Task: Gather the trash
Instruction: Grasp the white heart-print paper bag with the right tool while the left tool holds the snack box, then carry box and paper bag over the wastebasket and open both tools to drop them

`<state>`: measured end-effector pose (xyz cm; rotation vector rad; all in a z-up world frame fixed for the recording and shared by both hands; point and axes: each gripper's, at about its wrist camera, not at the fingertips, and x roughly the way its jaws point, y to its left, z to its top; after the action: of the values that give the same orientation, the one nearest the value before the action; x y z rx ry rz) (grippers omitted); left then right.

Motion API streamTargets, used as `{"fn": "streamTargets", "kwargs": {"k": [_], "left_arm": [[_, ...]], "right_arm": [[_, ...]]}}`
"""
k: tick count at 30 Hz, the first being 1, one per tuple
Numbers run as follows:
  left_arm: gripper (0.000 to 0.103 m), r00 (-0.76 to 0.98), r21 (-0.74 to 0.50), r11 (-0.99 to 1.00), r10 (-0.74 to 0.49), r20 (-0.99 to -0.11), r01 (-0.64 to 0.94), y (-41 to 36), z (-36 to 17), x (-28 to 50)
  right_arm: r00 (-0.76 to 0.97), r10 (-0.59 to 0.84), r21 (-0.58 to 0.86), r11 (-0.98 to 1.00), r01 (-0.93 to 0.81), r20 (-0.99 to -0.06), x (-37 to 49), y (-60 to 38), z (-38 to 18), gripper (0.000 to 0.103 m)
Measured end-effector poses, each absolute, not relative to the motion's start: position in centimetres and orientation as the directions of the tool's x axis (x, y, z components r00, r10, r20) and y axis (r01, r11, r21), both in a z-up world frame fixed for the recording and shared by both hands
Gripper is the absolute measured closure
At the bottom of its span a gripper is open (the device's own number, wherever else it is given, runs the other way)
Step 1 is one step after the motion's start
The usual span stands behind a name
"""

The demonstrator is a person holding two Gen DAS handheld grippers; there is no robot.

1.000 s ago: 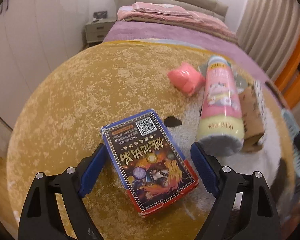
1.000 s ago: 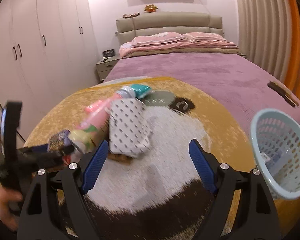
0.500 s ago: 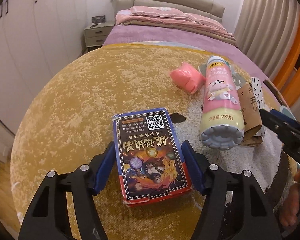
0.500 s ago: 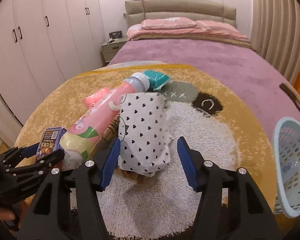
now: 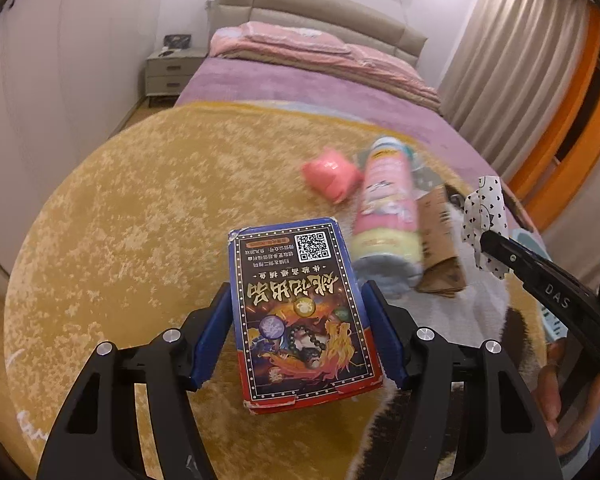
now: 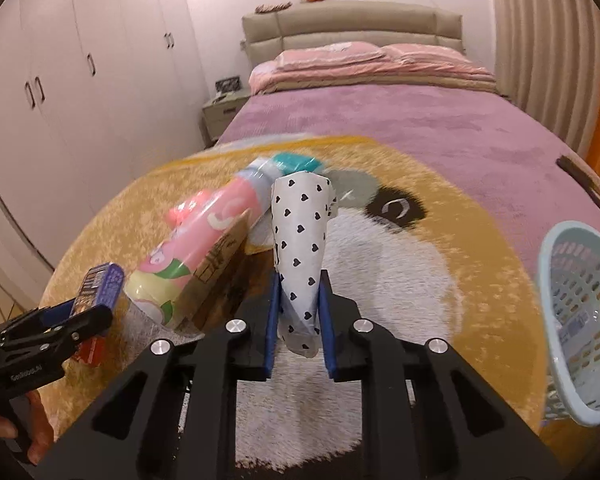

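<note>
We are counting five loose items on the rug (image 5: 100,216) over the bed (image 6: 420,120): one card box (image 5: 300,304), one pink bottle (image 5: 388,216), one brown carton (image 5: 440,248), one pink wad (image 5: 330,174) and one heart-print bag (image 6: 300,248). One basket (image 6: 572,320) is lying tilted at the right, holding what looks like one wrapper. The left gripper (image 5: 300,320) is clamping the card box, fingers about half apart, where a second ago the box was lying loose between wider fingers. The right gripper (image 6: 300,312) has just been closing and is pinching the bag, fingers nearly together; earlier they were standing wide with the bag beyond them.
</note>
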<state>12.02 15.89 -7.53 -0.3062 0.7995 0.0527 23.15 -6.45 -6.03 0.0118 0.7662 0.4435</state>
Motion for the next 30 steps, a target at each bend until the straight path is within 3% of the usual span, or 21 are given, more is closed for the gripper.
{"fn": "streamTargets", "kwargs": {"k": [15,30], "left_arm": [[0.04,0.784,-0.213,0.968,-0.232,-0.576,0.129,4.5,-0.3,13.4],[0.04,0.714,-0.196,0.908,-0.414,-0.564,0.372,-8.3,0.3,19.6]], "right_arm": [[0.759,0.328,0.192,0.945,-0.266,-0.563,20.4,-15.2,-1.1,0.089],[0.816,0.127,0.259,0.966,0.029,-0.564,20.6,-30.2,-1.4,0.089]]}}
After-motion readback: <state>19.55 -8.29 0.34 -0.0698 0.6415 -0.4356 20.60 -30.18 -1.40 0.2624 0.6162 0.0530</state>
